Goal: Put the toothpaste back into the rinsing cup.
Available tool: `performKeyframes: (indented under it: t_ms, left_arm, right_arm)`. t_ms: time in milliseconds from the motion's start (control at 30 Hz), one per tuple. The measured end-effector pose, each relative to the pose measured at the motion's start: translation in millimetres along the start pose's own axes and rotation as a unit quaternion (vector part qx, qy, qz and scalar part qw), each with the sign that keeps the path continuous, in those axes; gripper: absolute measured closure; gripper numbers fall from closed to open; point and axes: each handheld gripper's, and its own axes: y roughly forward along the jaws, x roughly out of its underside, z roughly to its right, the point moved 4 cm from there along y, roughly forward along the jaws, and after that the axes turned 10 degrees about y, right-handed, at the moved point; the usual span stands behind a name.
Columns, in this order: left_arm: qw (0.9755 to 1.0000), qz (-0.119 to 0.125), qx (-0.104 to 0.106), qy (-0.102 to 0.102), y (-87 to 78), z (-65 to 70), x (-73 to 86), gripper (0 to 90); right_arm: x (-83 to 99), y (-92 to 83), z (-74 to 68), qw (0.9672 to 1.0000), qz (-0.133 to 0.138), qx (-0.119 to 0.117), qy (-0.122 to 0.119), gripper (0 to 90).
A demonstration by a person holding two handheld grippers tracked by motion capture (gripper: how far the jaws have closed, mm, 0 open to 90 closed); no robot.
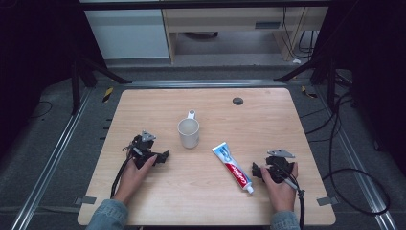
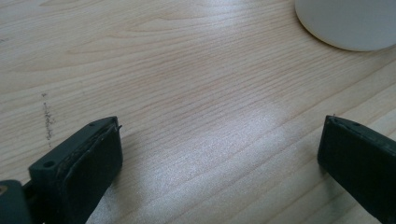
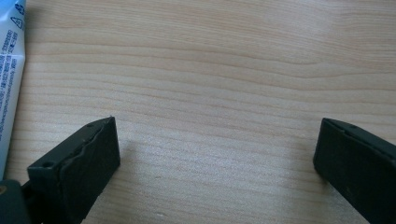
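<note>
A white mug [image 1: 189,132] stands upright near the middle of the wooden table [image 1: 143,105]; its rounded base [image 2: 348,23] shows at the top right of the left gripper view. A toothpaste tube [image 1: 233,167] lies flat to the mug's right, cap toward the front edge; its white end [image 3: 9,70] runs along the left edge of the right gripper view. My left gripper [image 1: 163,157] rests on the table left of the mug, open, nothing between its jaws [image 2: 219,154]. My right gripper [image 1: 256,170] rests just right of the tube, open over bare wood [image 3: 217,154].
A dark round grommet [image 1: 238,100] sits in the table near the far edge. Black cables [image 1: 335,158] trail off the right side onto the floor. Metal rails [image 1: 57,143] run beside the table, and stand legs [image 1: 95,72] rise behind it.
</note>
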Motion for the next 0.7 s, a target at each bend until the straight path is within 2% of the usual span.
performKeyframes:
  t_ms: [167, 267, 333, 400, 500, 700]
  left_arm:
    - [1.0, 0.0, -0.001, 0.0, -0.3, 0.1, 0.3, 0.0]
    - [1.0, 0.0, 0.0, 0.0, -0.4, 0.1, 0.4, 0.0]
    - [1.0, 0.0, -0.001, 0.0, -0.5, 0.1, 0.4, 0.0]
    - [1.0, 0.0, -0.001, 0.0, -0.5, 0.1, 0.4, 0.0]
    - [1.0, 0.0, -0.001, 0.0, -0.5, 0.2, 0.4, 0.0]
    - [1.0, -0.001, 0.0, 0.003, -1.0, 0.0, 0.8, 0.0]
  right_arm:
    - [0.0, -0.1, 0.1, 1.0, 0.0, -0.001, 0.0, 0.8]
    - [-2.0, -2.8, 0.8, 0.9999, -0.003, -0.004, -0.013, 10.5]
    - [-4.8, -9.3, -1.7, 0.999, -0.004, 0.012, -0.042, 9.7]
    - [-9.9, -19.3, -7.7, 0.9981, -0.006, 0.004, -0.061, 11.2]
    - [-20.9, -33.6, -15.9, 0.9955, -0.015, 0.007, -0.093, 12.5]
    - [-43.7, -52.3, -29.5, 0.9907, -0.03, -0.006, -0.132, 19.0]
